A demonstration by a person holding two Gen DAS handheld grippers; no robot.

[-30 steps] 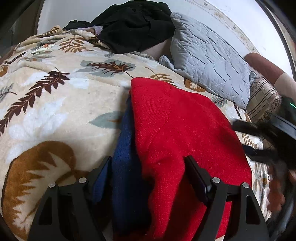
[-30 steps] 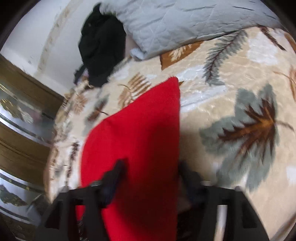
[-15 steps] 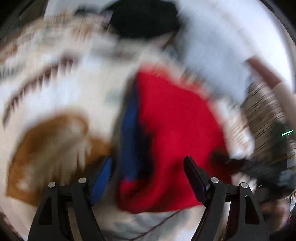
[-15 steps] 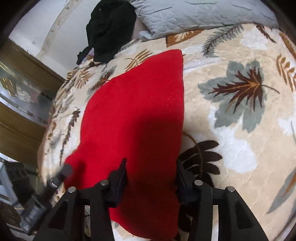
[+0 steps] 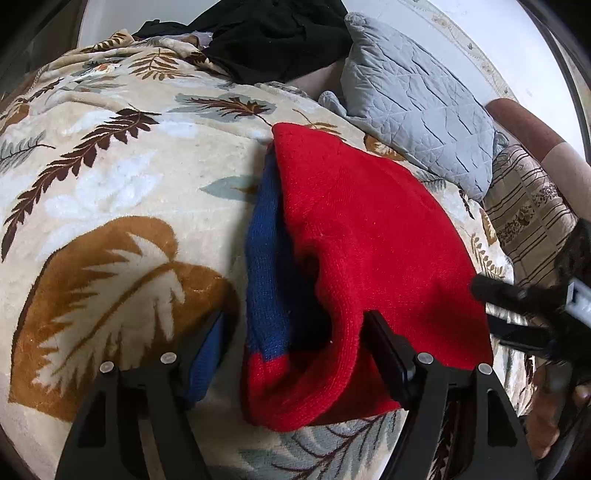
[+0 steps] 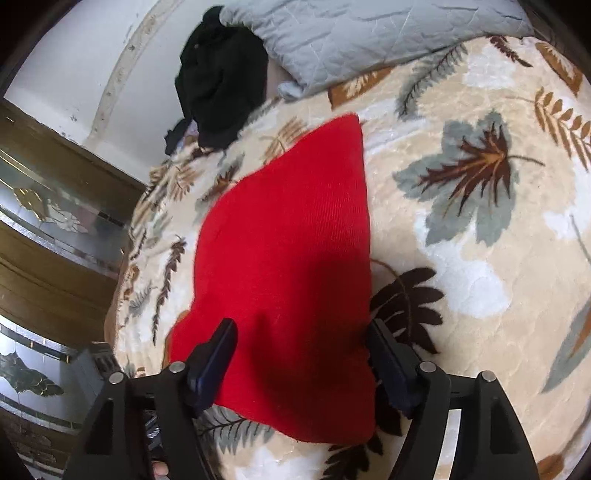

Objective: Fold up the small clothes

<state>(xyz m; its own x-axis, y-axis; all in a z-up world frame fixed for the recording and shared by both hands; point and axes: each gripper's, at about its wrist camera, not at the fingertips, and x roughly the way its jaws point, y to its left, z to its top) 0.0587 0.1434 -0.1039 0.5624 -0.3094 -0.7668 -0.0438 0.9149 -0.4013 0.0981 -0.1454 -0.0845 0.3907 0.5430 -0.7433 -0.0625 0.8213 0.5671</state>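
A red knitted garment (image 5: 369, 240) with a blue inner layer (image 5: 264, 258) lies folded on the leaf-patterned blanket (image 5: 110, 184). My left gripper (image 5: 293, 317) hovers over its near left corner, jaws wide apart, pads not pressing the cloth. In the right wrist view the same red garment (image 6: 288, 240) lies flat. My right gripper (image 6: 301, 325) straddles its near edge; the jaws are opening and the cloth lies below and between them, unpinched. The right gripper (image 5: 517, 306) also shows, blurred, at the right edge of the left wrist view.
A grey quilted pillow (image 5: 417, 110) and a heap of black clothes (image 5: 277, 33) lie at the far end of the bed. A striped cushion (image 5: 528, 214) sits at the right. A wooden cabinet with glass panels (image 6: 48, 221) stands past the bed's left side.
The right gripper's jaws narrowed over the red cloth, then spread wide again. Both grippers drew back, so the garment's near edge and the blanket in front of it now show.
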